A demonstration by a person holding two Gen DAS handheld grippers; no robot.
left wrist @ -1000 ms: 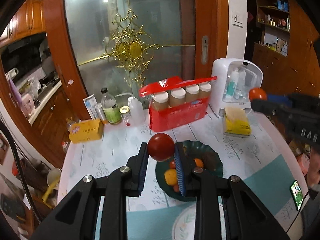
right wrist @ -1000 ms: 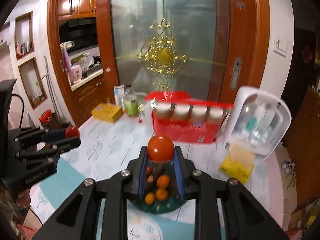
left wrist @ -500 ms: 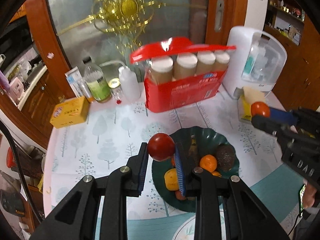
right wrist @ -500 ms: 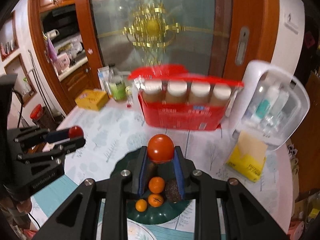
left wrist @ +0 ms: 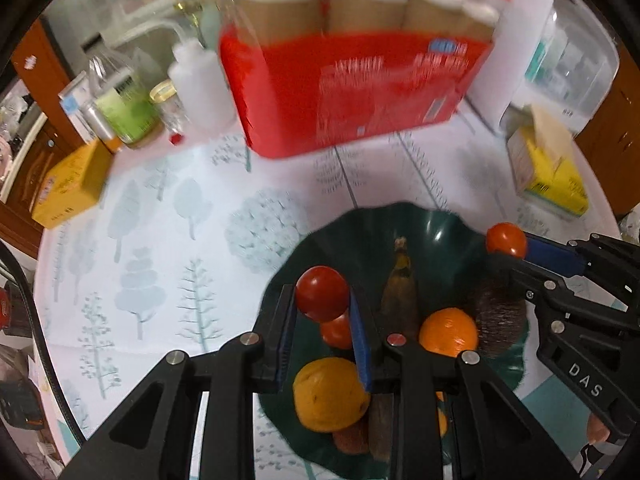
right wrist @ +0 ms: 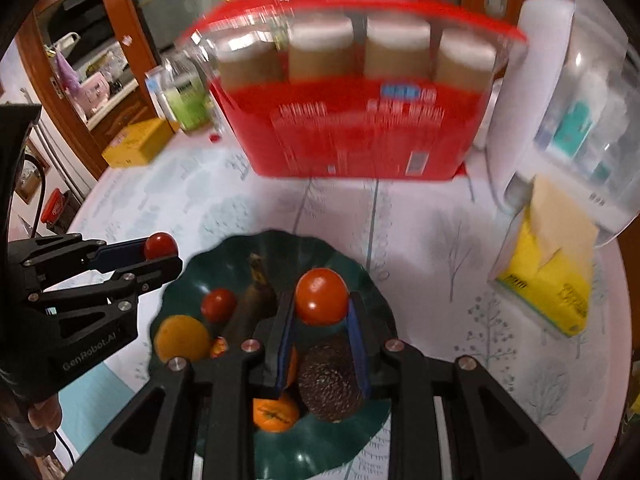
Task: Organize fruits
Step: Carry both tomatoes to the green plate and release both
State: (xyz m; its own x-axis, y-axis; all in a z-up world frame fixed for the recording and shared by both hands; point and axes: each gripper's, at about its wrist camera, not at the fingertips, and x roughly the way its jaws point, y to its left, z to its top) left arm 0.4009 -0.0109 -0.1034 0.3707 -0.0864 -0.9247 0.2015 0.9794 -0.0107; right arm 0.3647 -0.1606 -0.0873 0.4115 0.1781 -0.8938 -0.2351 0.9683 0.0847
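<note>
My left gripper (left wrist: 322,300) is shut on a red tomato (left wrist: 322,292) and hangs over the left part of a dark green bowl (left wrist: 436,232). My right gripper (right wrist: 321,300) is shut on a second red tomato (right wrist: 322,297) above the same bowl (right wrist: 192,272). In the bowl lie oranges (left wrist: 449,332), a yellow-orange fruit (left wrist: 330,394), a small tomato (right wrist: 218,305), a dark avocado (right wrist: 330,390) and a brown banana (left wrist: 400,280). Each gripper also shows in the other's view: the right gripper (left wrist: 505,242) at the bowl's right edge, the left gripper (right wrist: 160,249) at its left edge.
A red pack of paper cups (left wrist: 352,80) stands behind the bowl. Left of it are bottles (left wrist: 128,108) and a yellow box (left wrist: 68,184). A yellow tissue box (right wrist: 548,272) and a white appliance (right wrist: 568,92) are on the right. The tablecloth (left wrist: 160,240) has a tree print.
Both grippers have come down and forward with their tomatoes, from high above the table to just over the green bowl. The bowl and the red pack now look much larger.
</note>
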